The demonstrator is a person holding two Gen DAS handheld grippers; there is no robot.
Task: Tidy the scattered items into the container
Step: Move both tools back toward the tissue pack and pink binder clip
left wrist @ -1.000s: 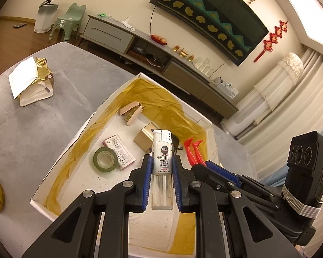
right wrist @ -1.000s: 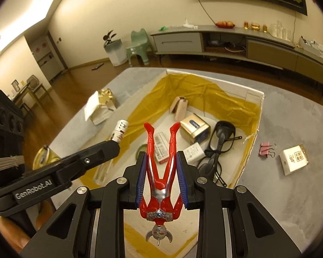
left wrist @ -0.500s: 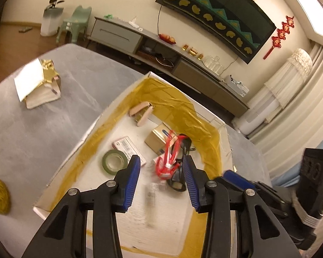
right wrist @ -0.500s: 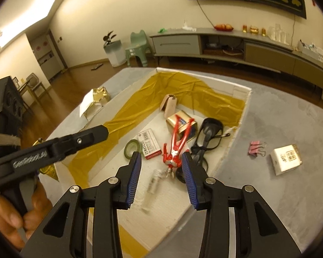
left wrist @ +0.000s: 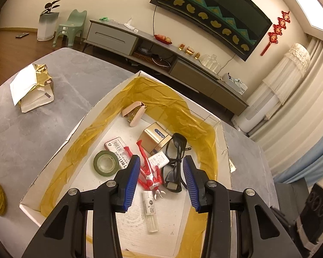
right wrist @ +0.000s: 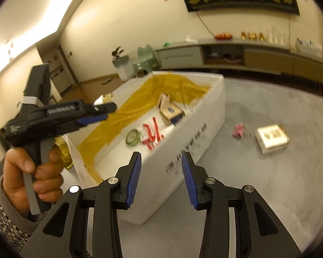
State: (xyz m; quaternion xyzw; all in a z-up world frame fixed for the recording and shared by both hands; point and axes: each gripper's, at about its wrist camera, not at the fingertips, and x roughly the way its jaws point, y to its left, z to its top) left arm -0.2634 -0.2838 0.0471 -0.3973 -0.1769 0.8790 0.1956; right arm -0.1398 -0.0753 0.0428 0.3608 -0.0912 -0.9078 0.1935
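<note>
Below, spread wide and gripping nothing, both ribbed blue left tongs (left wrist: 161, 180) and right tongs (right wrist: 161, 177), over a white foam box (right wrist: 196, 129) lined with crinkled yellow film, glossy red figure (left wrist: 148, 169) and clear cylindrical lighter (left wrist: 150, 210) lying inside.

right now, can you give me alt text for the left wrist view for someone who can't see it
The open left gripper hangs empty over a white box lined with yellow film, on a grey table. Inside lie a red figure, a clear lighter, black glasses, a green tape roll and a gold box.
</note>
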